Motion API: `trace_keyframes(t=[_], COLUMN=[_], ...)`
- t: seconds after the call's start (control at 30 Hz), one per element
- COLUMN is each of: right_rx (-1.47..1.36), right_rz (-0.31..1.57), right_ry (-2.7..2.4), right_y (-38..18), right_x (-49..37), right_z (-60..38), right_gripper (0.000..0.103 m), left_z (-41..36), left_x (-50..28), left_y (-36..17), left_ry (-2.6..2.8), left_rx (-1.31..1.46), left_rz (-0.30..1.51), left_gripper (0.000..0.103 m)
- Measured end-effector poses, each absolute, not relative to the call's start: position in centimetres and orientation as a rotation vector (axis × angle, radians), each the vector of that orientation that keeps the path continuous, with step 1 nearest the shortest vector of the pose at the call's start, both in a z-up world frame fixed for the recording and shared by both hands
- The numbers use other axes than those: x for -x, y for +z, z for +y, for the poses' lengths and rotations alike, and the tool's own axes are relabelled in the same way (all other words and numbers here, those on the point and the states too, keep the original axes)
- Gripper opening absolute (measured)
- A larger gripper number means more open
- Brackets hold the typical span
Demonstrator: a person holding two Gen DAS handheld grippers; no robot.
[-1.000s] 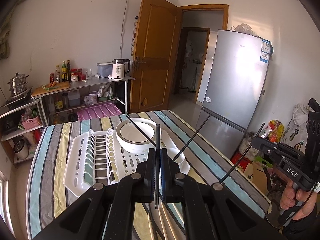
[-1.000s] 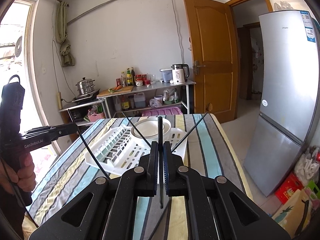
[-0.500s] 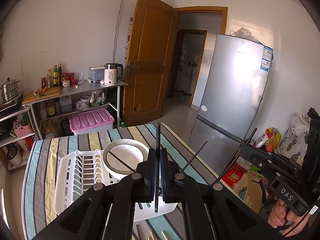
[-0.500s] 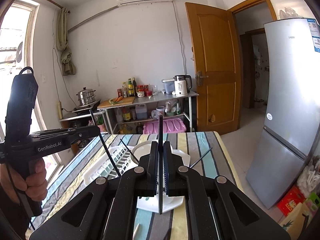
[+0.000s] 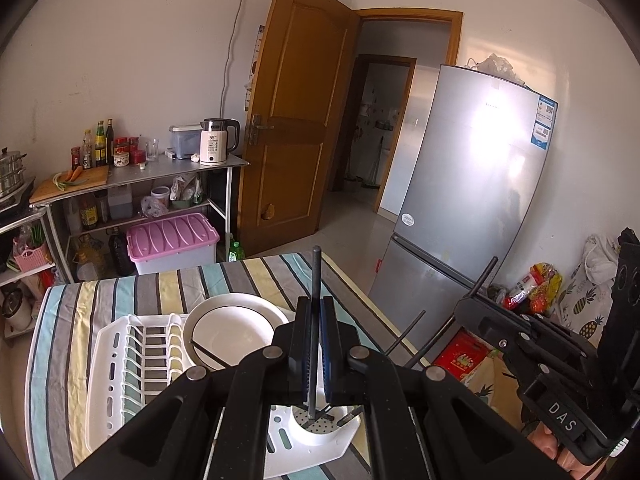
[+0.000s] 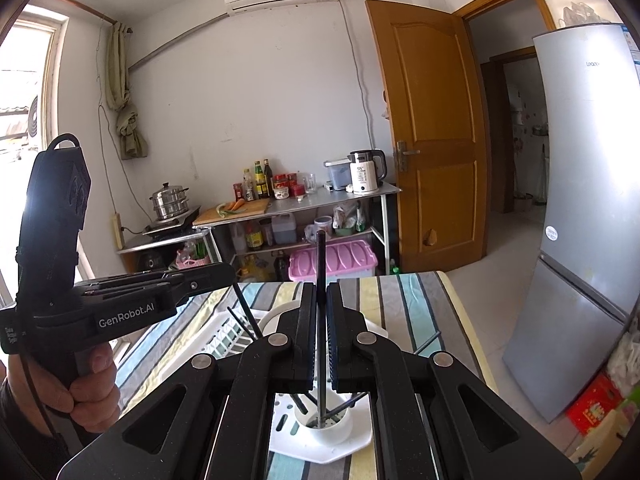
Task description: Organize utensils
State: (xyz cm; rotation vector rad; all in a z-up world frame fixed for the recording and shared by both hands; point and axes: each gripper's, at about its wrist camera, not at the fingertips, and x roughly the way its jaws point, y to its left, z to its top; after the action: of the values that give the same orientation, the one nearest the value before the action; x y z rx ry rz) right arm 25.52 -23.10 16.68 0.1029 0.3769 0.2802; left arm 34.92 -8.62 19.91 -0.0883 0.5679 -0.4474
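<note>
With jaws clamped: left gripper [image 5: 316,344], right gripper [image 6: 320,340], chopsticks [image 5: 315,280].

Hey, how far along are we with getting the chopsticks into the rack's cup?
Done: leaning chopsticks already sit in the white cup of the drying rack. In hand: the left gripper and right gripper each have jaws shut on one upright chopstick, lower ends apparently down in the cup. Left: release both, then probably the stray chopstick lying across the bowl.
</note>
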Motion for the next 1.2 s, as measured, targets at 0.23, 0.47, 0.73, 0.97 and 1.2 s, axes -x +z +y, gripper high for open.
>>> trace_keyframes(t=[0.23, 0.47, 0.73, 0.97, 1.2], right_rx=[-0.102, -0.118, -0.166, -0.209, -0.186], right_rz=[0.442, 0.484, 0.505, 0.553, 0.586], right_ry=[0.277, 0.266, 0.214, 0.165, 0.157], right_y=[14.1, 12.3, 10.9, 9.5, 9.2], right_x=[-27.5, -28.9, -29.5, -29.8, -29.8], right_z=[-22.7, -23.2, -25.8, -27.9, -27.8], right_gripper=[0.005, 0.005, 0.005, 0.007, 0.010], left_z=[-9.1, -9.0, -6.7, -4.3, -4.5], left_x=[-36.7, -38.3, -38.7, -39.1, -38.6], left_y=[16.6, 13.8, 12.9, 11.1, 9.8], left_ry=[-0.455, -0.448, -0.407, -0.350, -0.331], left_rx=[0.100, 0.119, 0.144, 0.166, 0.134], left_rz=[0.632, 0.681, 0.676, 0.711, 0.724], left_gripper=[0.004, 0.004, 0.004, 0.005, 0.005])
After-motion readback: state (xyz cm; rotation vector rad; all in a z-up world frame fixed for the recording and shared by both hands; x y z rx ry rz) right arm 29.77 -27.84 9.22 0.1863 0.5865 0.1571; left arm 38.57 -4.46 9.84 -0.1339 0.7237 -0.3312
